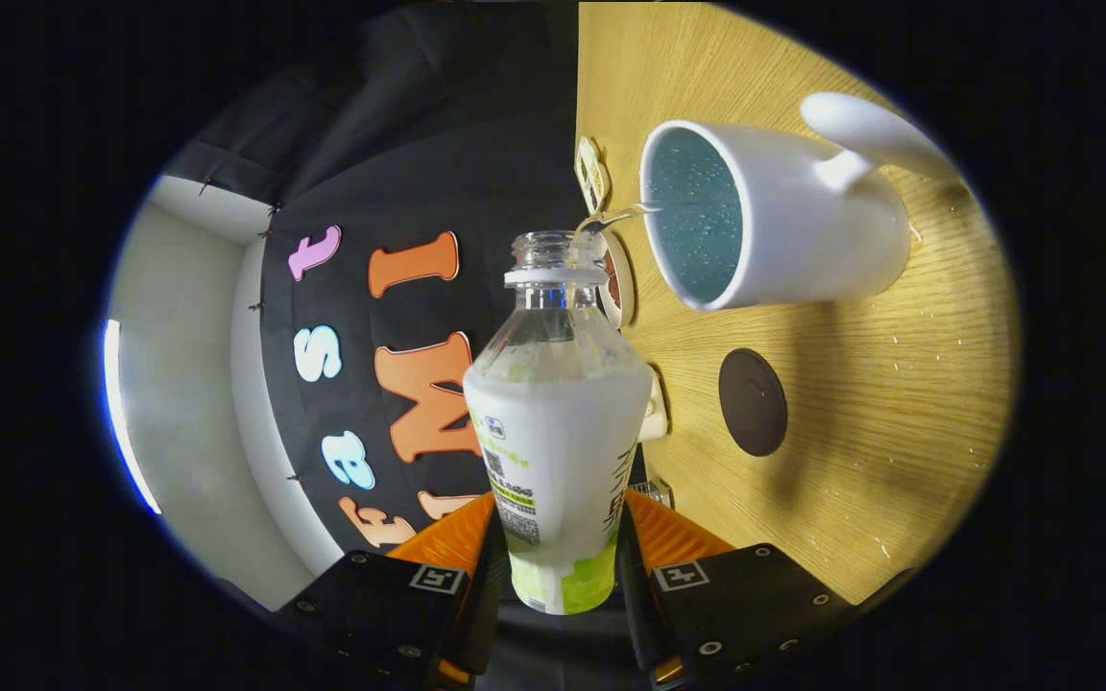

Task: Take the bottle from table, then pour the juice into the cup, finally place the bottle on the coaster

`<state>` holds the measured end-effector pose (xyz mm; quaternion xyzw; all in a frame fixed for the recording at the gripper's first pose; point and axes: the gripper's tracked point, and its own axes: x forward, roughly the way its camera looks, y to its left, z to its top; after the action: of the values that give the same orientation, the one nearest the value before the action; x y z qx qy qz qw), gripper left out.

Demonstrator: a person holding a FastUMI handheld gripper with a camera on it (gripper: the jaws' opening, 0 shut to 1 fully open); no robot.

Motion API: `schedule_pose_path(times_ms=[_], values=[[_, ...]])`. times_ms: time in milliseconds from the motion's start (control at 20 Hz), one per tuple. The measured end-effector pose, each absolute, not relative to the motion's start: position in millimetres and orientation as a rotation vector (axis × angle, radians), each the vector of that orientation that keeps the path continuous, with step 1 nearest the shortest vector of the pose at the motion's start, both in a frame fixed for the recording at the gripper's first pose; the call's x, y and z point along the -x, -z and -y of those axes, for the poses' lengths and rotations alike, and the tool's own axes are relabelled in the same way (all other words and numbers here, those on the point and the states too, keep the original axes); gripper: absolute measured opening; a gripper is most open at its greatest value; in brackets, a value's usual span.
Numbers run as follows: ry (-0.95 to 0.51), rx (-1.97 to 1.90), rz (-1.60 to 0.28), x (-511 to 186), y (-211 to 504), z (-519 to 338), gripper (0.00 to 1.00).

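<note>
My gripper [563, 557] is shut on the lower body of a clear bottle [558, 422] with a white and green label, both fingers pressing its sides. The bottle has no cap and is tipped over sideways relative to the wooden table [860, 403]. A thin stream of juice [615, 217] runs from its mouth into the white cup [774, 226], which has a blue inside and a handle on its far side. A dark round coaster [753, 401] lies on the table beside the cup, just past the bottle's shoulder.
Small objects [593, 173] sit at the table's edge next to the cup, partly behind the bottle neck. The black cloth wall and a pale wall stand beyond the table edge. Scattered droplets speckle the wood around the coaster.
</note>
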<state>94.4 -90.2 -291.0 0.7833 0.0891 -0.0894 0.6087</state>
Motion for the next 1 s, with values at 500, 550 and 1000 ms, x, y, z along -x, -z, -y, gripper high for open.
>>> schedule_pose_path(times_ms=[500, 550, 1000], values=[[0.205, -1.853, -0.179, -98, 291, 103, 0.57], [0.205, -1.860, -0.178, -100, 290, 103, 0.57], [0.189, -1.906, -0.147, -104, 284, 111, 0.57]])
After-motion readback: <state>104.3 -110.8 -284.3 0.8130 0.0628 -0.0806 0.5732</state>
